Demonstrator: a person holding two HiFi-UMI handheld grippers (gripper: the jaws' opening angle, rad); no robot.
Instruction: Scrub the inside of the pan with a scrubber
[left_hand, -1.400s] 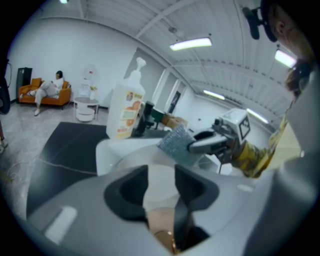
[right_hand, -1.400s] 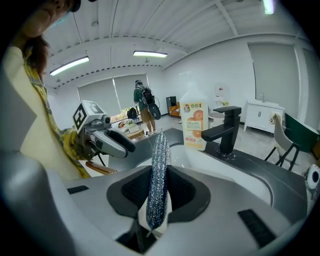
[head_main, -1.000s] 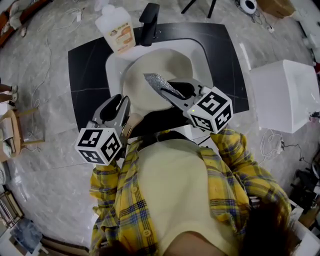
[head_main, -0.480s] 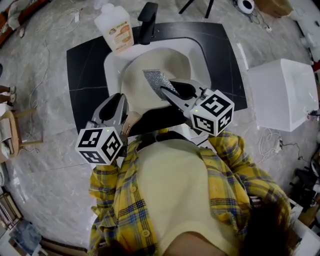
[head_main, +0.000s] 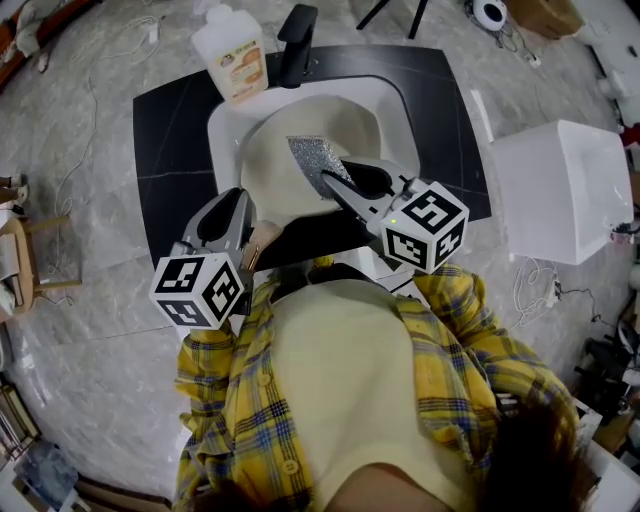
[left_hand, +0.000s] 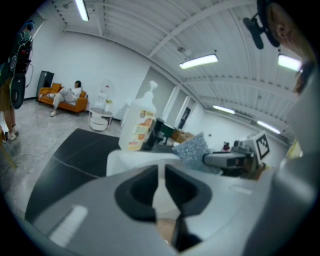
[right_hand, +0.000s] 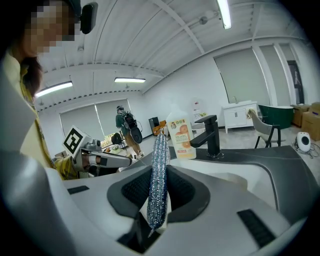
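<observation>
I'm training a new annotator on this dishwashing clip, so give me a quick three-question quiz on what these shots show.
1. Multiple choice: what is clamped in the fingers of the right gripper? A) a yellow cloth B) a silver scrubber C) a bottle cap
2. True or false: the soap bottle stands beside the faucet.
3. Short answer: what does the cream pan sit inside?
Key: 1 B; 2 true; 3 the sink.
</observation>
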